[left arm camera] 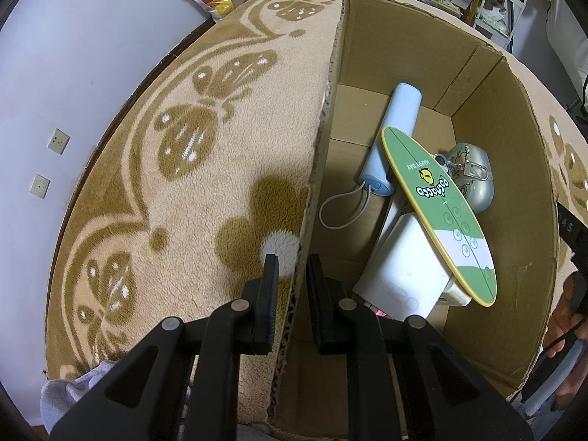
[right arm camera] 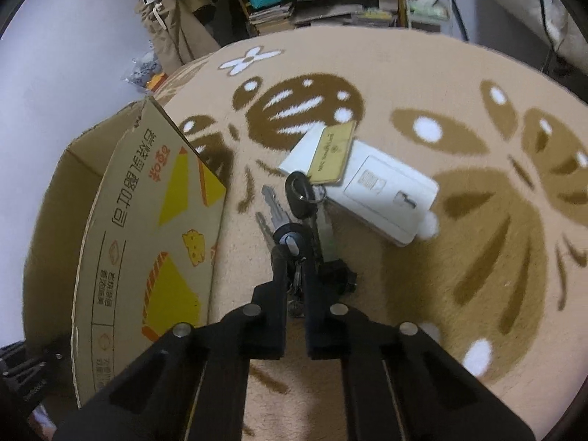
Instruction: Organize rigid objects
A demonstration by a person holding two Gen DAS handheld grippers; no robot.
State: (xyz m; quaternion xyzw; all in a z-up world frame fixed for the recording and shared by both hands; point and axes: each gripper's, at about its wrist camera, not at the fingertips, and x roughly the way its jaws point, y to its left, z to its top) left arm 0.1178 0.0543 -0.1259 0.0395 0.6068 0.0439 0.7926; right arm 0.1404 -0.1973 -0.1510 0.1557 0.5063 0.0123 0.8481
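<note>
Left gripper (left arm camera: 291,275) jaws clamping box wall (left arm camera: 323,125), right gripper (right arm camera: 294,257) jaws gripping keys (right arm camera: 294,220).

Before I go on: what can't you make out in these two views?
- Left wrist view: the white box's top is covered by the green oval board.
- Left claw straddles the carton wall; contact unclear.
- Right wrist view: the key bunch between the right claw's fingers is partly hidden, so the grip is uncertain.
- Gold tag's text is too small.

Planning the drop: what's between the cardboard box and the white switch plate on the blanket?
Right wrist view: the key bunch held by the right gripper, between box and switch plate.
</note>
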